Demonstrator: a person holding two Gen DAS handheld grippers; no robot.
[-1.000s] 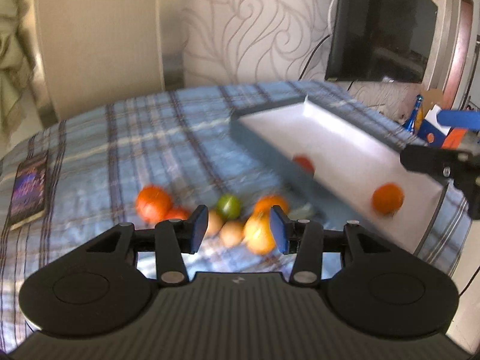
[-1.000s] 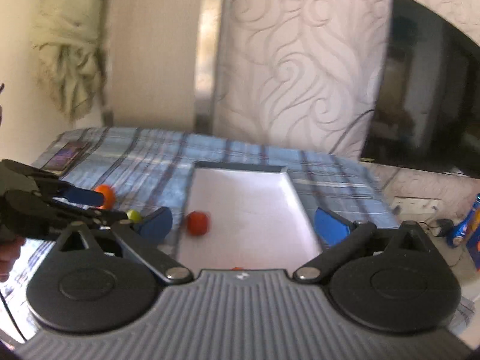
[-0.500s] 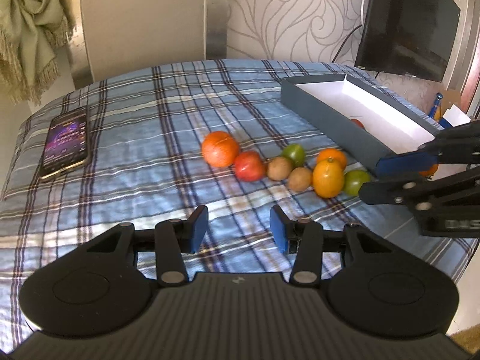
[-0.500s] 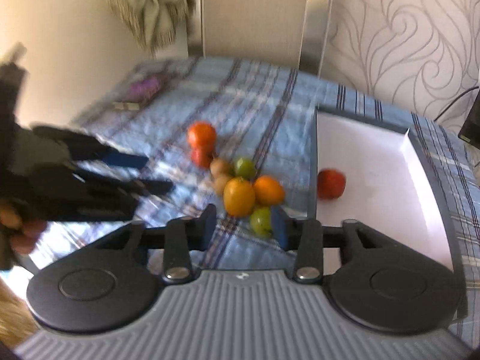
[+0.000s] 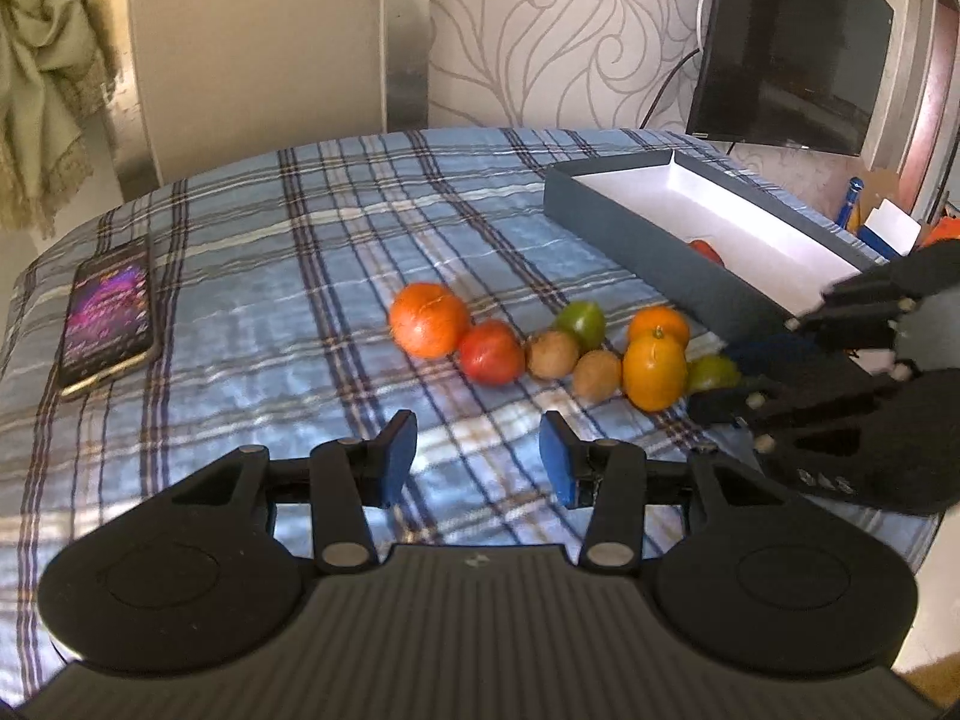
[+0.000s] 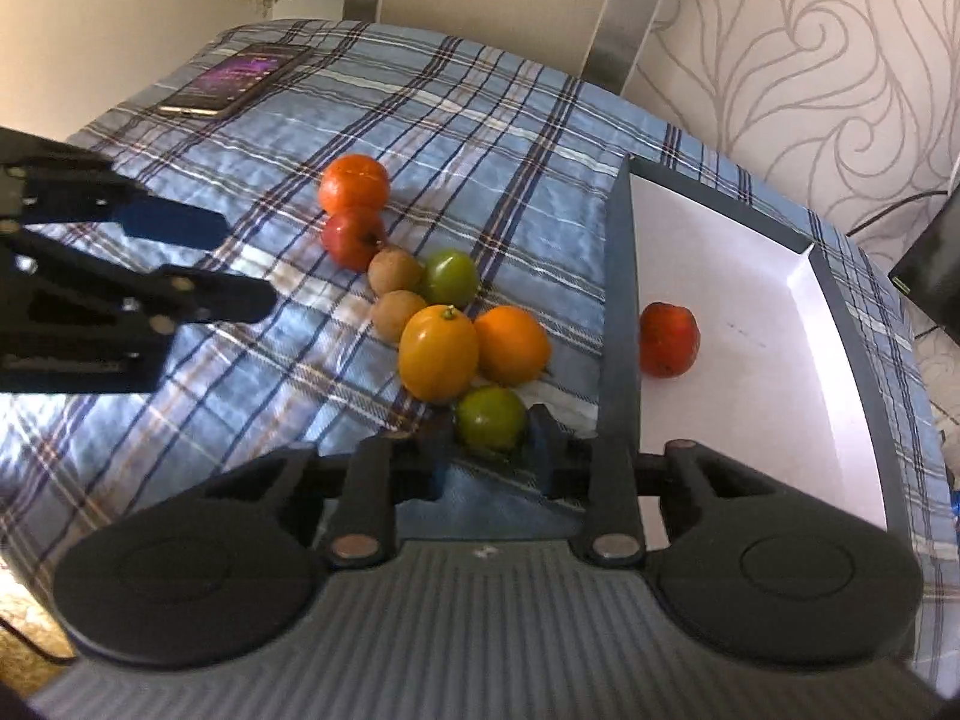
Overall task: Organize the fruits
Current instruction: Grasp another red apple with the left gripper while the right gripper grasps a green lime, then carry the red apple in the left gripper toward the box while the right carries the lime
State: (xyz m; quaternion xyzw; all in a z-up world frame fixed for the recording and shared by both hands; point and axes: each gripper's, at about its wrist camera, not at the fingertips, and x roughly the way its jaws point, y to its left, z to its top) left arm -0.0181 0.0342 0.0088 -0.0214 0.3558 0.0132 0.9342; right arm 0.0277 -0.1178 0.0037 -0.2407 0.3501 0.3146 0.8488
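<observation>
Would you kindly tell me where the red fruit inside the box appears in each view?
Left wrist: red fruit at upper right, mostly hidden behind the box wall.
Right wrist: right of centre, on the white floor by the wall.
Shared landmark: phone.

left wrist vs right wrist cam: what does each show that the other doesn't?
Left wrist only: the TV, and its own tongs open over bare cloth. Right wrist only: its own tongs shut on the near green fruit, and the red fruit in the box in full. Both: the phone, the fruit row, the box, the plaid cloth.
</observation>
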